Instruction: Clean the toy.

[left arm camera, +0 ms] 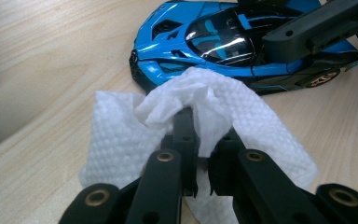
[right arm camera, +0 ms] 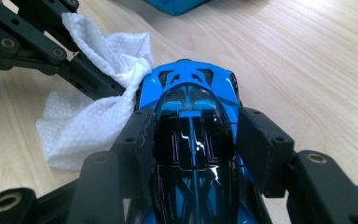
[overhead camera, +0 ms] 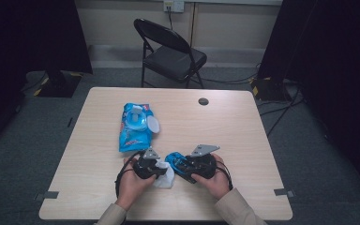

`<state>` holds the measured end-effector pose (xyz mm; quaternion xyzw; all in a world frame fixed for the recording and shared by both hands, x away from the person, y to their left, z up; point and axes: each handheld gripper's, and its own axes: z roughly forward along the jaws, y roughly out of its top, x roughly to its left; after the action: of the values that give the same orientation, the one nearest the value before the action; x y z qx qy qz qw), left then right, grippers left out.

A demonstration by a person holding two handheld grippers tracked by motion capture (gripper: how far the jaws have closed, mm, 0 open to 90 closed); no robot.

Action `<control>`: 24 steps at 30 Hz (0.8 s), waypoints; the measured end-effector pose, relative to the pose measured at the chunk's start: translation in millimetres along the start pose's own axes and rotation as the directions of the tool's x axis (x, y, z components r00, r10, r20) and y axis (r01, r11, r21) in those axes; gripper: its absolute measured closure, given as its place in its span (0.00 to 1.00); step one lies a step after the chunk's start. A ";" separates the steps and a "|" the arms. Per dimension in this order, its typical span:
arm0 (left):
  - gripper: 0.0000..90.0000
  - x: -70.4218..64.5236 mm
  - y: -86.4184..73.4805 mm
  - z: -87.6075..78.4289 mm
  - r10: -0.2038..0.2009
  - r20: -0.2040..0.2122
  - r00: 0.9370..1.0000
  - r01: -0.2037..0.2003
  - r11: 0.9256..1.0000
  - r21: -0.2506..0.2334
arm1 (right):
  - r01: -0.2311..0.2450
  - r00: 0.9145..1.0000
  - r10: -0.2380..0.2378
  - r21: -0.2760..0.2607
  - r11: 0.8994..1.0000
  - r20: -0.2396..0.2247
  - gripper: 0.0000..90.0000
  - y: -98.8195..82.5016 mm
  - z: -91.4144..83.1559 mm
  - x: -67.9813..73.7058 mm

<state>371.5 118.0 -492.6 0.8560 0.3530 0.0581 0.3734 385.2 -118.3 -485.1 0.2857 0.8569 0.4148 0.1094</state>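
A blue and black toy car [left arm camera: 200,42] rests on the wooden table [overhead camera: 234,126], and my right gripper [right arm camera: 193,133] is shut on its sides, pads against both flanks of the toy car [right arm camera: 191,107]. My left gripper [left arm camera: 204,135] is shut on a crumpled white wet wipe [left arm camera: 121,140], which touches the car's nose. In the high view both grippers sit near the table's front edge, the left gripper [overhead camera: 158,168] with the wet wipe [overhead camera: 165,177] beside the right gripper [overhead camera: 180,168] and the toy car [overhead camera: 176,161].
A blue pack of wet wipes [overhead camera: 135,125] with its lid flipped open lies behind the grippers. A black cable hole [overhead camera: 203,101] sits at the table's far side. A black folding chair [overhead camera: 171,54] stands beyond the table.
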 end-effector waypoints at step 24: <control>0.93 -14.9 1.2 7.1 0.012 0.039 0.999 -0.011 1.000 -0.012 | -0.001 1.000 0.001 0.000 1.000 0.000 0.53 -0.1 -0.2 0.0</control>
<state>363.7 103.5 -494.4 0.8566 0.3405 0.0458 0.3849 385.1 -118.6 -485.1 0.2861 0.8568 0.4149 0.1093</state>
